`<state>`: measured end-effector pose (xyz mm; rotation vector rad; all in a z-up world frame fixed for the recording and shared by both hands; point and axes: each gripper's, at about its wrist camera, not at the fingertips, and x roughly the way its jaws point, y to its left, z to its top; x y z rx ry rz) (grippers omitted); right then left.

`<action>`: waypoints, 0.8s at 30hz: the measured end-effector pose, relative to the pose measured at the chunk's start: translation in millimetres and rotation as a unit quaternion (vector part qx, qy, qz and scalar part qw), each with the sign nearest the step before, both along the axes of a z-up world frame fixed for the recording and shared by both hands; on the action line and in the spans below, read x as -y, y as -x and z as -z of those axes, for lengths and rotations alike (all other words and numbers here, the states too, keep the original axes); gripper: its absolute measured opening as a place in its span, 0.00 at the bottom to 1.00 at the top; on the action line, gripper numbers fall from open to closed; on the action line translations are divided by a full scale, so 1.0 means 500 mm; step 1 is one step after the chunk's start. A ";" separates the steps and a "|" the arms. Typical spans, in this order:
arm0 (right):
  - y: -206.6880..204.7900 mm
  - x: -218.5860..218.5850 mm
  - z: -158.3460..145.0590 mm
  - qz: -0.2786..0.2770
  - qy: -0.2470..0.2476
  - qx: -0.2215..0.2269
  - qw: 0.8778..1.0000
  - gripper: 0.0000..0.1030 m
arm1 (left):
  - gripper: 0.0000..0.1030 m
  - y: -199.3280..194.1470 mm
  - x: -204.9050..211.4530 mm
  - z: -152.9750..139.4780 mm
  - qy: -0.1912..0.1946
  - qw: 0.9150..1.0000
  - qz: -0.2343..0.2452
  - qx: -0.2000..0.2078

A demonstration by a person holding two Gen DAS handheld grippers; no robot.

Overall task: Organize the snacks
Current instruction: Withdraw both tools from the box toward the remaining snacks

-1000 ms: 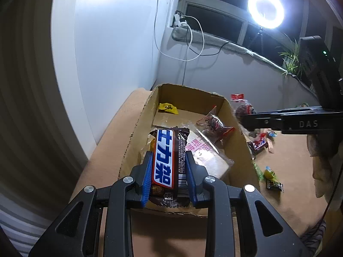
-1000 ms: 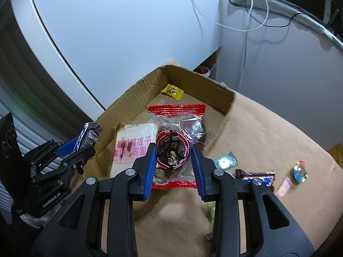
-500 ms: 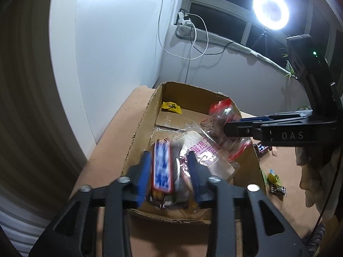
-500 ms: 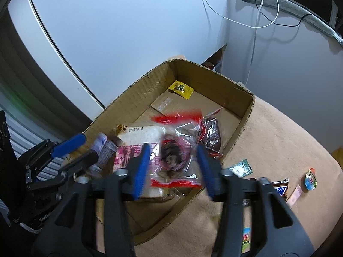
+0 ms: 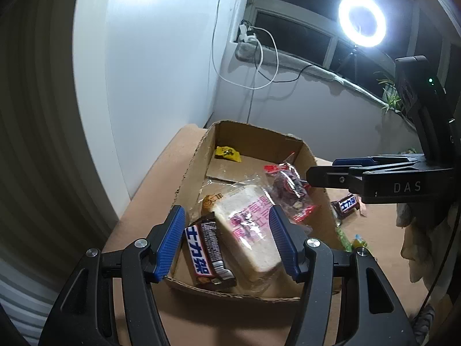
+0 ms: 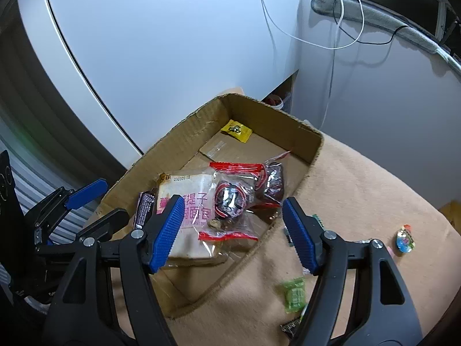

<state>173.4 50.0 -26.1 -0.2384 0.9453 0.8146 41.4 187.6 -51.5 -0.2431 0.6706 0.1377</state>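
An open cardboard box (image 5: 190, 173) (image 6: 314, 150) sits on a tan cloth. My left gripper (image 5: 227, 242) is open above the box's near end, over a Snickers bar (image 5: 206, 253) that lies in the box beside a wrapped bread slice (image 5: 247, 230) (image 6: 184, 201). My right gripper (image 6: 233, 233) is open above the box, over a clear red-edged snack bag (image 6: 230, 199) (image 5: 288, 190) resting on the bread. A second red-edged bag (image 6: 273, 181) and a yellow candy (image 5: 228, 153) (image 6: 236, 130) also lie in the box.
Loose snacks lie on the cloth right of the box: another Snickers bar (image 5: 347, 205), a green packet (image 6: 294, 294), a round colourful candy (image 6: 404, 239). A white wall and cables stand behind the box. A ring light (image 5: 361, 20) shines at the back.
Both grippers opened. The Snickers bar dropped from the left gripper into the box, and the red-edged bag dropped from the right gripper onto the bread.
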 end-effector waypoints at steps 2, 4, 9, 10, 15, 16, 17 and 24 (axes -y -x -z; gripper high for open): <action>0.002 0.014 -0.008 0.003 -0.002 0.004 1.000 0.74 | 0.58 0.004 0.006 -0.005 0.001 1.000 0.003 0.003; 0.004 0.035 -0.016 0.006 -0.006 0.009 1.000 0.80 | 0.58 0.007 0.016 -0.012 0.002 1.000 0.008 0.007; -0.001 0.098 -0.030 0.019 -0.020 0.011 1.000 0.81 | 0.58 0.015 0.049 -0.023 0.007 1.000 0.023 0.017; -0.003 0.113 -0.031 0.023 -0.021 0.011 0.999 0.81 | 0.58 0.016 0.057 -0.025 0.008 0.999 0.026 0.018; -0.015 0.182 -0.031 0.044 -0.018 0.015 0.999 0.81 | 0.58 0.020 0.116 -0.034 0.014 0.998 0.056 0.023; -0.019 0.198 -0.029 0.050 -0.018 0.015 0.998 0.81 | 0.58 0.022 0.127 -0.036 0.015 0.998 0.061 0.024; -0.023 0.212 -0.027 0.053 -0.017 0.014 0.998 0.81 | 0.58 0.024 0.143 -0.039 0.015 0.997 0.069 0.025; -0.056 0.320 -0.002 0.096 -0.015 0.005 0.995 0.81 | 0.58 0.031 0.239 -0.050 0.017 0.992 0.121 0.026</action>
